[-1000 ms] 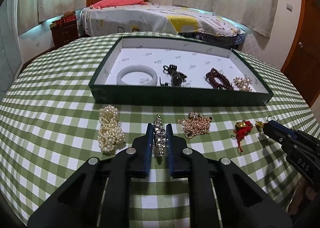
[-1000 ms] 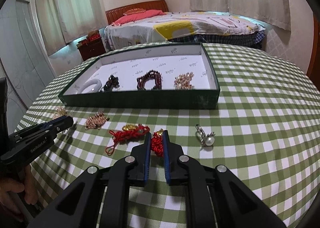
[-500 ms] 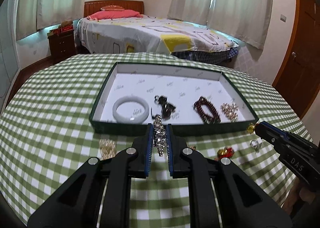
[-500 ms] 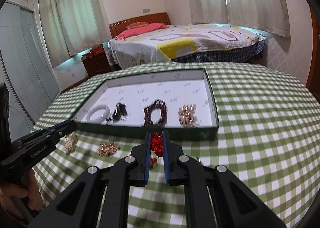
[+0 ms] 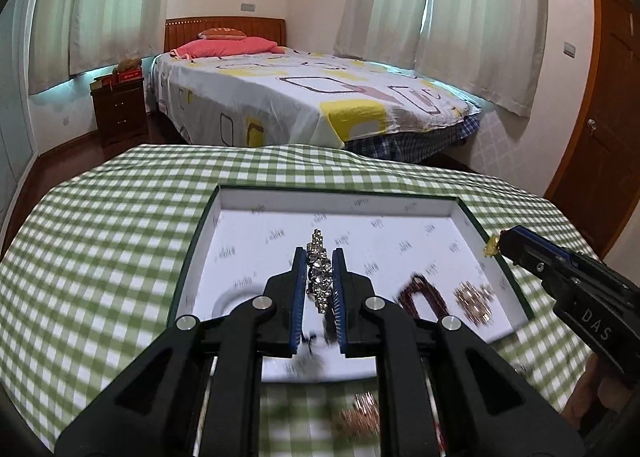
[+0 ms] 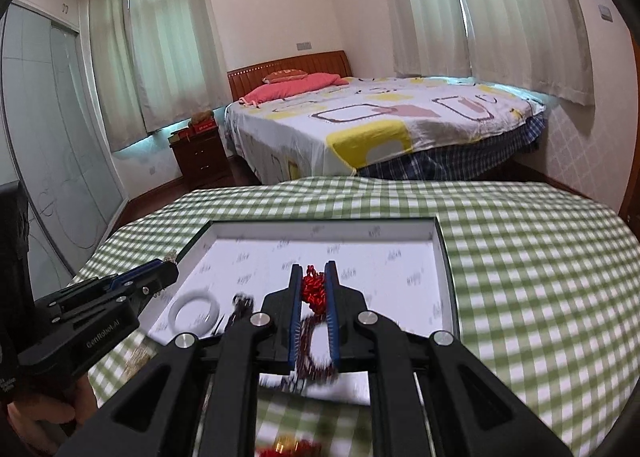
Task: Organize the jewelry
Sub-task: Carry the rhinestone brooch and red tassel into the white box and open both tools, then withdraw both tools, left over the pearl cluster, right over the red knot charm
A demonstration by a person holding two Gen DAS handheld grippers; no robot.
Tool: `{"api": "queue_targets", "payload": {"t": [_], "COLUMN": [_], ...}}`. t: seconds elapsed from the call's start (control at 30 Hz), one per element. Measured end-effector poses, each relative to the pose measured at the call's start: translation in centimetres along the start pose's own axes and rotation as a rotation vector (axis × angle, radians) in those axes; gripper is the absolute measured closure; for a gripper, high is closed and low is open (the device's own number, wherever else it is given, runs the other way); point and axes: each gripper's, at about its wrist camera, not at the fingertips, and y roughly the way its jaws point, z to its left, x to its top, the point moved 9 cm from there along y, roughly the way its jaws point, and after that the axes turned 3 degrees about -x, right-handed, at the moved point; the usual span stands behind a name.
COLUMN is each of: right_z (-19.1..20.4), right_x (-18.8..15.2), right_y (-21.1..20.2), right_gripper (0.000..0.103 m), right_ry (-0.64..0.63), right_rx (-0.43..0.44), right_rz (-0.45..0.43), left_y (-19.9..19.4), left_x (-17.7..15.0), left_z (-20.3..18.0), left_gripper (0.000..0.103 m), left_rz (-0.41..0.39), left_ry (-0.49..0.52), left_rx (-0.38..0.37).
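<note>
My left gripper (image 5: 319, 281) is pinching a rhinestone hair clip (image 5: 319, 271), holding it above the white floor of the green tray (image 5: 505, 263). Further right in the tray, a dark red bead bracelet (image 5: 420, 295) and a gold cluster piece (image 5: 474, 299) are lying blurred. My right gripper (image 6: 313, 291) is clamping a red knotted charm (image 6: 313, 289) over the same tray, with the white bangle (image 6: 195, 307) lying left.
</note>
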Motion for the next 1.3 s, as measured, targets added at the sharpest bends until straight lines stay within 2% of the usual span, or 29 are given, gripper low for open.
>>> {"api": "queue_targets", "payload": {"t": [0.17,0.4,0.53,0.73,0.83,0.93,0.97,1.03,1.07,1.3], "right_z": [-0.9,-2.4,-3.0,-3.3,-3.4,-3.7,-3.8,-3.9,-3.9,-3.3], "right_x": [0.3,-1.4,-2.3,-3.5,-3.6,-3.7,-3.8,-3.8,-3.7,-2.8], "right_y": [3.2,7.0,8.0,8.9,8.7,8.8,8.7,8.6,8.5,7.3], "right_gripper": [0.091,0.091,0.091,0.091,0.09,0.085,0.079,0.069,0.065,0.064], "right_ry": [0.005,0.017,0.025,0.044,0.05,0.069,0.075,0.079,0.08,0.068], "right_rx": [-0.027,-0.054,-0.064,-0.052,-0.051,-0.05,-0.047,-0.047,-0.048,-0.038], "right_rz": [0.021,0.115,0.161,0.223,0.232,0.235,0.236,0.232,0.228,0.194], "left_y": [3.8,8.3,9.6,10.4,10.4,10.1,10.1,9.8,9.7,8.3], "left_x": [0.8,-0.7,-1.6,-2.6,-2.8,-2.7,-2.6,-2.4,-2.4,-2.4], "left_z": [1.1,2.9,3.5,3.7,3.7,3.5,3.4,3.4,3.4,3.2], "left_gripper": [0.09,0.09,0.09,0.09,0.084,0.067,0.06,0.054,0.053,0.047], "left_rz": [0.036,0.154,0.205,0.238,0.239,0.23,0.227,0.216,0.215,0.198], "left_ry": [-0.001,-0.031,-0.038,-0.044,-0.042,-0.035,-0.033,-0.03,-0.027,-0.035], "left_rx": [0.022,0.033,0.043,0.047,0.049,0.052,0.053,0.054,0.053,0.042]}}
